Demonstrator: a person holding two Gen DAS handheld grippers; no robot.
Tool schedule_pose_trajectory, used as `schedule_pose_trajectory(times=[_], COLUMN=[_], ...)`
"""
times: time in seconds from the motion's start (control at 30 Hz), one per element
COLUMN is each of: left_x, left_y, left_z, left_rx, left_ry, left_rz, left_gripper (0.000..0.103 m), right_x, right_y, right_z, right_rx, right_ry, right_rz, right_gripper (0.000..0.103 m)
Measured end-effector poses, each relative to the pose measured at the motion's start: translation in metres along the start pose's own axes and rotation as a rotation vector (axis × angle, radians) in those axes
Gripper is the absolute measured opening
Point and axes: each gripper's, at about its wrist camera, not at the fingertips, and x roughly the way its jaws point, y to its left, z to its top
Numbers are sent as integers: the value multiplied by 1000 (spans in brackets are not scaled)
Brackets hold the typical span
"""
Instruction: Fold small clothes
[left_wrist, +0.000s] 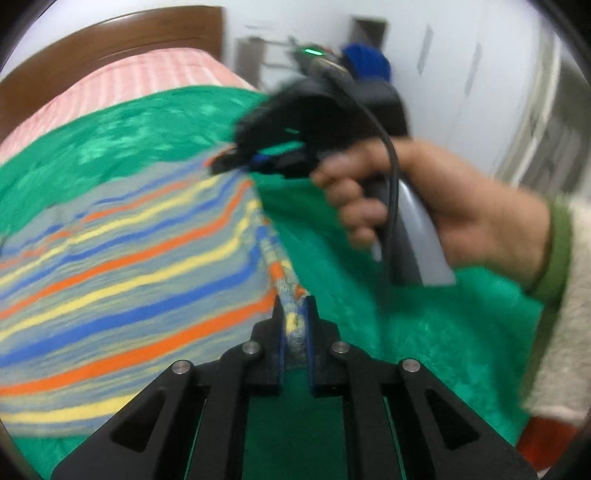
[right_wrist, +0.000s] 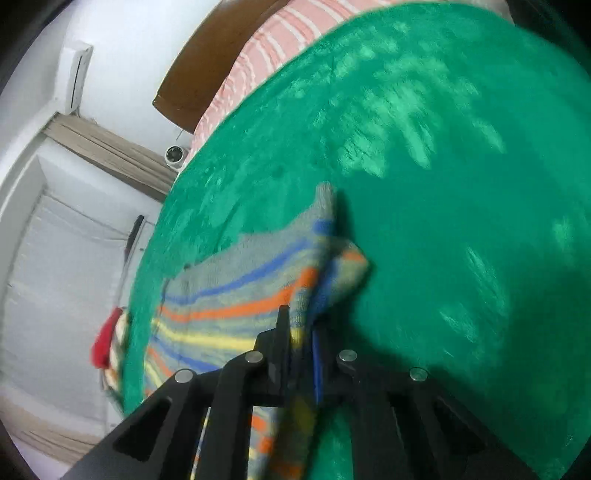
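Striped garment (left_wrist: 122, 266) pinched in both hand-held grippers, left (left_wrist: 294, 314) and right (right_wrist: 301, 325).

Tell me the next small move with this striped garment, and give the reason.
Probably carry both pinched points across together and lay them down to complete a fold: the left tongs and right tongs each clamp the striped garment, lifted above the green blanket.

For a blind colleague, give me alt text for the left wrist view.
The left tool pinches the striped garment's edge above a green blanket. The person's right hand holds the right tool, gripping the same edge farther along.
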Motion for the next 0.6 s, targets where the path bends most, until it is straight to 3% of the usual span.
schedule_pose_trajectory(times=[0.1,0.23,0.4,0.6], left_x=[-47,-97,-129,-138], left_y=[47,110,177,219], left_z=[-3,-23,-55,-86], left_rx=[-147,-309,-468,-552], left_ry=[-73,-142,-163,-115], left_rz=[-29,12,97,181], left_gripper=[6,6,6,9], right_x=[-10,7,89,176], right_y=[56,130,213,262], right_z=[3,7,0,-23], right_rx=[-133,-237,-310,-339], right_ry=[-16,13,97,182], right_rz=[-1,28,41,22], right_gripper=[10,10,10,10])
